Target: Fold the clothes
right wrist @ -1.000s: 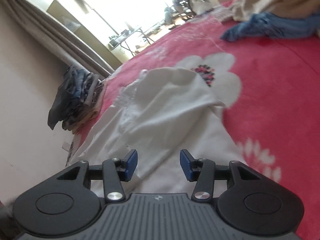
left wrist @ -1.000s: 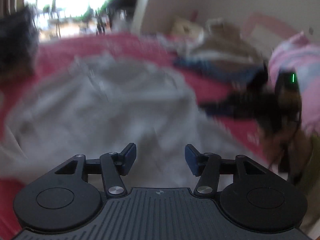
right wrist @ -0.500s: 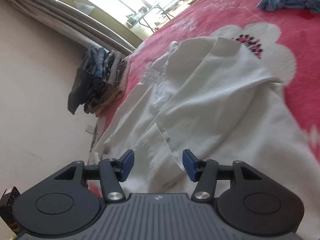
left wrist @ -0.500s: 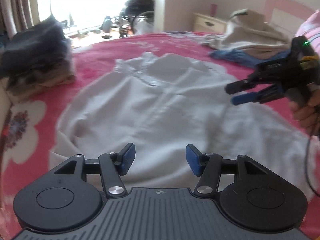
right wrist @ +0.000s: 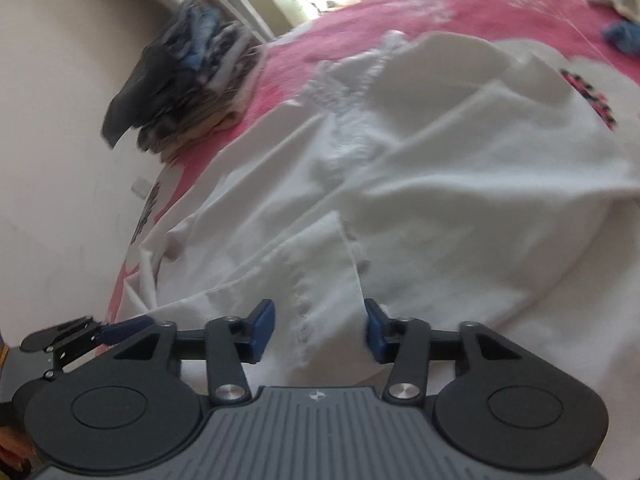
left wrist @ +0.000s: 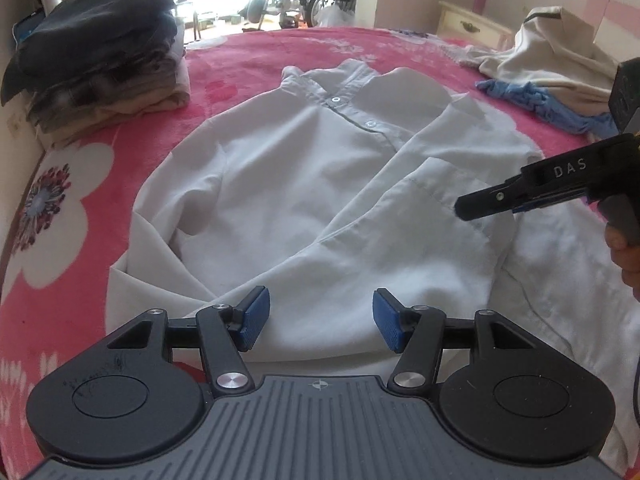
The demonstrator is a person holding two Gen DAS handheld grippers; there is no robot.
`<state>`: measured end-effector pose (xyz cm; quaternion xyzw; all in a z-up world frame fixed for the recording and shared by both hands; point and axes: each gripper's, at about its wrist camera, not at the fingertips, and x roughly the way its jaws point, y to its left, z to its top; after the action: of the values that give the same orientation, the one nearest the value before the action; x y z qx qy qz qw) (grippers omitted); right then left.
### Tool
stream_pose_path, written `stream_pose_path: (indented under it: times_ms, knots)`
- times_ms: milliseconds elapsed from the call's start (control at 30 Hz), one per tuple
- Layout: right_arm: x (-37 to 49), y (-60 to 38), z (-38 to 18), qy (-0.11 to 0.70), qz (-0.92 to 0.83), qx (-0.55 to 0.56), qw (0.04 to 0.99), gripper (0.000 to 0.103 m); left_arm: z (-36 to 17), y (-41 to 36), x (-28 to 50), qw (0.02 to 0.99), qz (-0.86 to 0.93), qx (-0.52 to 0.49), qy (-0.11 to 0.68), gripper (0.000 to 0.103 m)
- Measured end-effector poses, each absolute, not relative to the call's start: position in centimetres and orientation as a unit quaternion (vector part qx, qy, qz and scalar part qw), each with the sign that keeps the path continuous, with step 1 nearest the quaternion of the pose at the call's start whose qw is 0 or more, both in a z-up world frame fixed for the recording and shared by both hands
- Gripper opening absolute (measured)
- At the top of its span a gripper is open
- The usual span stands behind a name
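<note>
White shirt (left wrist: 320, 184) lies spread, collar up, mid-frame on the pink bed (left wrist: 80, 184), one sleeve crossed over its front; a folded stack (left wrist: 100, 60) sits upper left. Both the left hand-held gripper (left wrist: 320, 320) and the right hand-held gripper (right wrist: 320, 328) are spread, pinching nothing; most folds seem left.

1. You are seeing the letters "DAS" in pale capitals on the black side of the right tongs (left wrist: 486, 204), which are reaching in from the right edge of the left wrist view.
2. You are finding no other readable text: the small round emblem on each grey ribbed body is showing no letters.
</note>
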<state>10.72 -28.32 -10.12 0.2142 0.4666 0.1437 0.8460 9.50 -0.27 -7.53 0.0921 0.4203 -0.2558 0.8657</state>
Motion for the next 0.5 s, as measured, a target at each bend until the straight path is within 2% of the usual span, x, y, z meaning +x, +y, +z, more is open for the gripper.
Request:
stream_pose_path:
  times_ms: [67, 133, 167, 333, 500]
  knots:
    - [10.7, -27.5, -9.4, 0.462, 0.151, 0.191, 0.853, 0.029, -7.4, -0.2, 9.5, 0.867, -0.257, 0.087, 0.418, 0.057]
    - [10.6, -26.8, -8.6, 0.456, 0.159, 0.168, 0.859, 0.008, -7.1, 0.1, 9.4, 0.87, -0.257, 0.076, 0.415, 0.057]
    - [10.6, -26.5, -8.1, 0.452, 0.164, 0.159, 0.862, 0.005, -6.9, 0.3, 9.4, 0.872, -0.256, 0.07, 0.412, 0.057]
    - [10.9, -24.8, -4.3, 0.409, 0.19, 0.125, 0.884, 0.002, -5.5, 3.3, 8.7, 0.889, -0.234, 0.006, 0.395, 0.057]
    - [12.6, -23.9, 0.2, 0.361, 0.209, 0.115, 0.901, 0.002, -5.3, 5.6, 8.5, 0.895, -0.223, -0.014, 0.386, 0.059]
